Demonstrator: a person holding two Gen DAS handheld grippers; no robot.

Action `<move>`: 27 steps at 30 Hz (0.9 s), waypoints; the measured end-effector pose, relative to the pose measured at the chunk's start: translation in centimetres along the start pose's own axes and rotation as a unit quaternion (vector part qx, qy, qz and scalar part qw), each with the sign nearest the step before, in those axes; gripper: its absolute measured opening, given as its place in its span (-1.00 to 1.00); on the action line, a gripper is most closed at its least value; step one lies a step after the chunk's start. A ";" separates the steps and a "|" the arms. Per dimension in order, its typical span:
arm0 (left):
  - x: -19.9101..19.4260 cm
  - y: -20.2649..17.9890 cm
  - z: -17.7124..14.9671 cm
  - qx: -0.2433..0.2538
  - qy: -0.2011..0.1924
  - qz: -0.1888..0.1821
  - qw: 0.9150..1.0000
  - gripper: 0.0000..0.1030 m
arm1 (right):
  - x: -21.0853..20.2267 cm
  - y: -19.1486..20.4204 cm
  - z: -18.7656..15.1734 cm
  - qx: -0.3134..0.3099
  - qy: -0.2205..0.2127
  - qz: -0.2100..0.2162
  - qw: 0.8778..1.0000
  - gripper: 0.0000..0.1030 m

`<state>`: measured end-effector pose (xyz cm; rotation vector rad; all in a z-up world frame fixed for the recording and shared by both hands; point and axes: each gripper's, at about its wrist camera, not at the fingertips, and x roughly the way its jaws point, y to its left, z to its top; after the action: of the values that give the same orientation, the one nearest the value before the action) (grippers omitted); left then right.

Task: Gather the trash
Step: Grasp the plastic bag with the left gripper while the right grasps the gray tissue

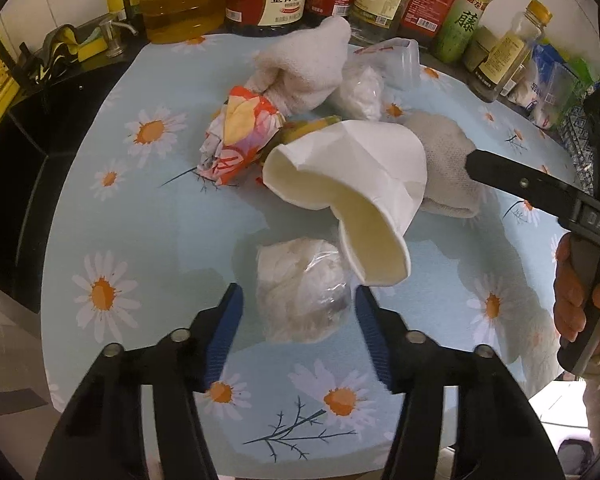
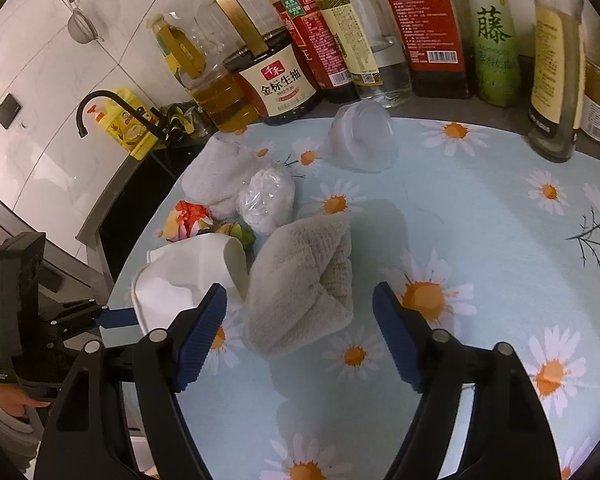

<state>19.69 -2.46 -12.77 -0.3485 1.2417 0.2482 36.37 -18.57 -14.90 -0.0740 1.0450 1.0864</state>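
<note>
Crushed paper cups (image 1: pixel 352 196) crowd the wrapped wad (image 1: pixel 300 292) between the left gripper's (image 1: pixel 300 312) empty, wide-open jaws.

The cloth (image 1: pixel 188 240) was seen to be pale blue, printed with white, orange-centred daisies. A white cup (image 1: pixel 360 184), a grey towel (image 2: pixel 300 280), a white towel (image 1: pixel 304 68) and an orange-and-pink flowered wrapper (image 1: pixel 240 132) were noted. Blue pads (image 2: pixel 204 332) were borne on black grippers.

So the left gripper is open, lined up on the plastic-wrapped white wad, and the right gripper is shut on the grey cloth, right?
Not quite: the right gripper is open too, its fingers either side of the grey cloth, as the right wrist view shows. The left gripper is open at the plastic-wrapped white wad.
</note>
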 end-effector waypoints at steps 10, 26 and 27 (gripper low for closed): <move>0.4 -0.4 0.3 0.003 0.005 -0.001 1.000 -0.10 | 1.2 -0.3 -0.2 -0.016 0.014 0.002 1.000 -0.20; -0.4 1.6 -1.4 -0.018 -0.001 -0.005 1.000 -0.11 | -1.4 0.6 -1.1 -0.015 -0.017 -0.013 1.000 -0.60; -0.5 1.8 -1.6 -0.019 -0.003 -0.007 1.000 -0.11 | -1.8 0.7 -1.2 -0.014 -0.019 -0.016 1.000 -0.60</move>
<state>17.47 -1.43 -12.92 -0.3886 1.2304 0.2612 34.94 -20.07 -14.03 -0.0927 0.9910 1.0692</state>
